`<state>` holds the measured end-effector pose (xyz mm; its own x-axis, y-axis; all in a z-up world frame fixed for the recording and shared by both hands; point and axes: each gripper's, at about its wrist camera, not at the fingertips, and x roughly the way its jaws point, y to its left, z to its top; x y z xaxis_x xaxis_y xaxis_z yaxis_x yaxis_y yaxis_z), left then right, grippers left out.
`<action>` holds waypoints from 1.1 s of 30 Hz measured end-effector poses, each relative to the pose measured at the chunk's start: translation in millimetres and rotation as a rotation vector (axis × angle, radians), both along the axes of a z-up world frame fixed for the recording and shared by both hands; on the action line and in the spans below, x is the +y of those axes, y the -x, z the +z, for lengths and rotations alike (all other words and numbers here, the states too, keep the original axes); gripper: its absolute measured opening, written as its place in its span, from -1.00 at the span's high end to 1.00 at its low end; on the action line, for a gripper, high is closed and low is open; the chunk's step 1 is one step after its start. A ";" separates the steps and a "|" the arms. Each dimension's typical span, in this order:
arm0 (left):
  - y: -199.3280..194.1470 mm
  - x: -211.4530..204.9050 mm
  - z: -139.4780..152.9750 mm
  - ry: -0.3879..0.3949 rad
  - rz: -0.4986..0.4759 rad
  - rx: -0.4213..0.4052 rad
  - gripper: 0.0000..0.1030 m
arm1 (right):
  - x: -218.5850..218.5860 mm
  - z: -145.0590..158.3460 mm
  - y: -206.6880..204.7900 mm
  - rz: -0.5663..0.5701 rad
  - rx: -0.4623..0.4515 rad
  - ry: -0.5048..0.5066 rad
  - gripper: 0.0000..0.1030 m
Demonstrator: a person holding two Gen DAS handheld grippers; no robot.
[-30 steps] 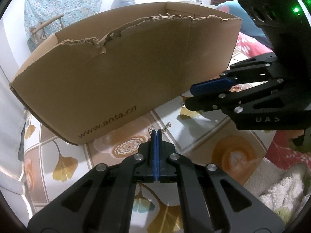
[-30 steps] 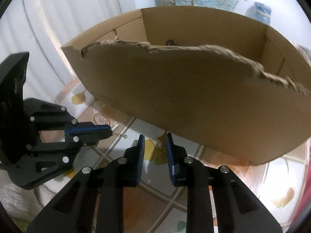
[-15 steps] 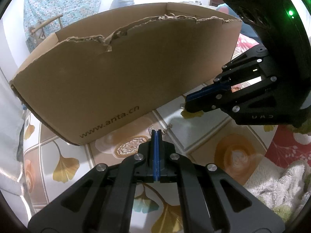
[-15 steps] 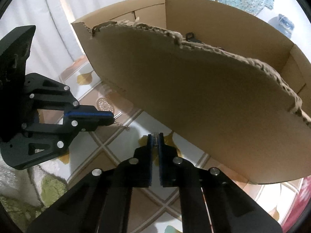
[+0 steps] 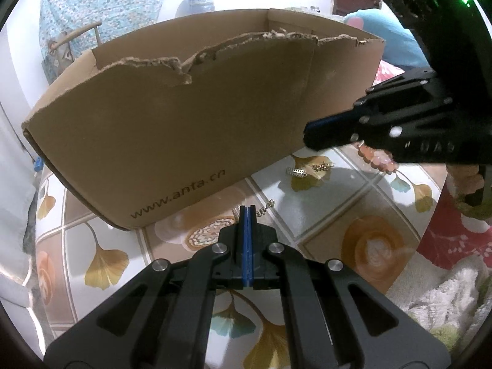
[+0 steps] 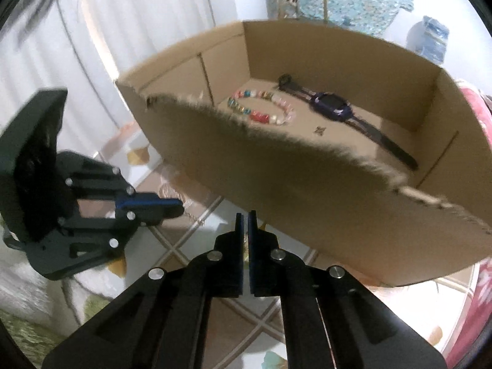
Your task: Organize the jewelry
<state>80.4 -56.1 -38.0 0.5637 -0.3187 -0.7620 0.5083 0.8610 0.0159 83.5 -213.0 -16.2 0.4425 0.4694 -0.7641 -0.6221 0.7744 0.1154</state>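
While left gripper [image 5: 247,212] pinches chain [image 5: 265,209], level

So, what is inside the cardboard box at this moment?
In the right wrist view, the cardboard box holds a colourful bead bracelet, a dark wristwatch and one small unclear piece. The torn front wall covers the near part of the floor.

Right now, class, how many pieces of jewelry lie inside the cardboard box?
3. In the box: a bead bracelet at left, a watch at back right, a small gold piece in front of the watch. The torn front wall may hide more.
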 end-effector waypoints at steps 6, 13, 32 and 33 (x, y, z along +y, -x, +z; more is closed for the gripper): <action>3.4 0.2 2.0 0.012 -0.004 -0.013 1.00 | -3.8 5.7 0.1 -0.022 0.026 -0.055 0.95; 5.5 4.7 0.1 -0.002 -0.004 -0.008 1.00 | 12.5 -12.3 -1.7 -0.004 0.064 -0.021 0.49; -1.6 13.1 -1.2 0.021 -0.005 0.008 1.00 | 46.2 -32.3 -5.9 0.021 0.033 0.138 0.89; -1.4 13.2 -1.1 0.022 -0.005 0.007 1.00 | 45.8 -32.5 -6.6 0.021 0.038 0.131 0.90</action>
<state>81.8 -43.0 -39.1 0.5563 -0.3382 -0.7590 0.5128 0.8585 -0.0066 90.2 -167.2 -48.7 0.4031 0.3736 -0.8354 -0.6353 0.7713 0.0383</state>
